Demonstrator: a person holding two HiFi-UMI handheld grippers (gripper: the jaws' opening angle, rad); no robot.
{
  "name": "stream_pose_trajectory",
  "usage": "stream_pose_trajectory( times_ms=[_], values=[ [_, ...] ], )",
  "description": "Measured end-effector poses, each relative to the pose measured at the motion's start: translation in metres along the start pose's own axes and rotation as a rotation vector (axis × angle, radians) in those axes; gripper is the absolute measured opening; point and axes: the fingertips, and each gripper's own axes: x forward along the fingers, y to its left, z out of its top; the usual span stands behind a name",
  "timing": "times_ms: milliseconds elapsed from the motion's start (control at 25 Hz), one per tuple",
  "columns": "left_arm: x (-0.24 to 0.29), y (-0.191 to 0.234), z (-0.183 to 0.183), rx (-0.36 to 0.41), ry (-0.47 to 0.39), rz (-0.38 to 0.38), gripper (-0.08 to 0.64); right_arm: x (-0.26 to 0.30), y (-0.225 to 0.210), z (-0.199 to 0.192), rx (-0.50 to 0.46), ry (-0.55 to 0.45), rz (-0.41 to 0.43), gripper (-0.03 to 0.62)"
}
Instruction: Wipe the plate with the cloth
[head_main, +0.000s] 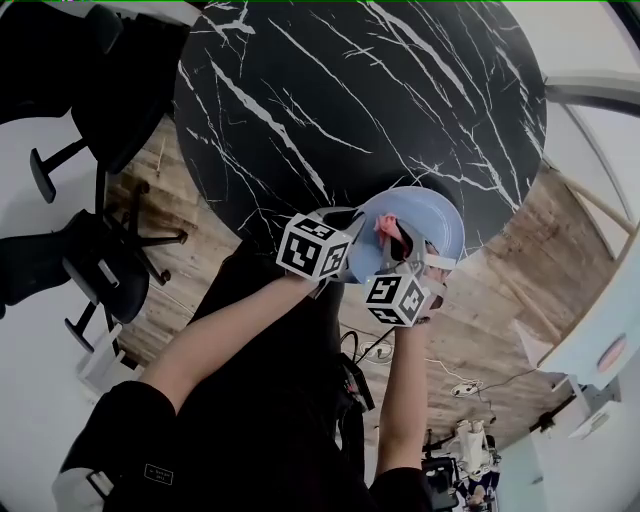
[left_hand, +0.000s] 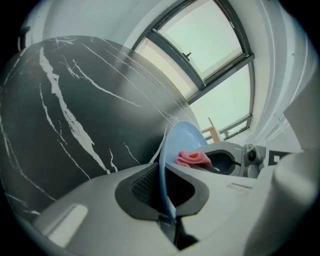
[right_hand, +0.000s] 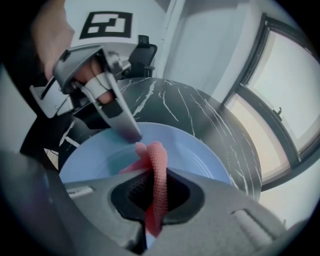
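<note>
A light blue plate (head_main: 432, 222) is held in the air over the near edge of the black marble table (head_main: 350, 100). My left gripper (head_main: 350, 255) is shut on the plate's rim; in the left gripper view the plate (left_hand: 181, 145) stands edge-on between the jaws (left_hand: 165, 192). My right gripper (head_main: 405, 250) is shut on a pink cloth (right_hand: 156, 185), whose free end lies against the plate's face (right_hand: 190, 150). The cloth (left_hand: 192, 159) also shows on the plate in the left gripper view, and as a pink patch (head_main: 386, 227) in the head view.
Black office chairs (head_main: 90, 260) stand left of the table on a wooden floor. Cables and a power strip (head_main: 465, 388) lie on the floor at lower right. A large window (left_hand: 215, 55) lies beyond the table. The left gripper's metal finger (right_hand: 117, 112) crosses the plate's far rim.
</note>
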Motion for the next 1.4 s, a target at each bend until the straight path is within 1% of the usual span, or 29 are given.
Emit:
stream_pose_trajectory(
  times_ms=[120,240,440,560,680,760,880,960,1120,1240,1400],
  values=[
    [0.000,0.000,0.000,0.003,0.001,-0.001,0.017,-0.009,0.029,-0.003,-0.015,-0.011,0.048,0.011],
    [0.000,0.000,0.000,0.002,0.002,-0.005,0.017,-0.016,0.054,-0.006,-0.012,-0.007,0.120,0.011],
    [0.000,0.000,0.000,0.003,0.002,-0.003,0.017,-0.028,0.083,-0.018,-0.004,0.002,0.233,0.012],
    [0.000,0.000,0.000,0.004,0.001,-0.002,0.017,-0.037,0.097,-0.028,-0.034,0.014,0.278,0.012],
    [0.000,-0.001,0.000,0.018,0.004,-0.001,0.017,-0.043,0.099,-0.042,-0.075,0.029,0.269,0.011],
    [0.000,-0.001,0.000,0.029,0.007,-0.003,0.017,-0.044,0.097,-0.048,-0.082,0.025,0.268,0.012],
    [0.000,-0.001,-0.001,0.040,0.013,-0.004,0.017,-0.044,0.095,-0.047,-0.086,0.009,0.280,0.012],
    [0.000,-0.001,-0.001,0.046,0.016,-0.004,0.017,-0.041,0.088,-0.044,-0.092,0.000,0.267,0.012],
    [0.001,-0.001,-0.001,0.049,0.021,-0.006,0.017,-0.030,0.063,-0.035,-0.070,-0.029,0.225,0.012],
    [0.000,-0.001,-0.002,0.049,0.023,-0.007,0.017,-0.021,0.037,-0.024,-0.041,-0.057,0.185,0.012],
    [0.000,-0.002,-0.002,0.047,0.027,-0.005,0.017,-0.010,0.001,-0.009,-0.030,-0.069,0.133,0.012]
  ],
)
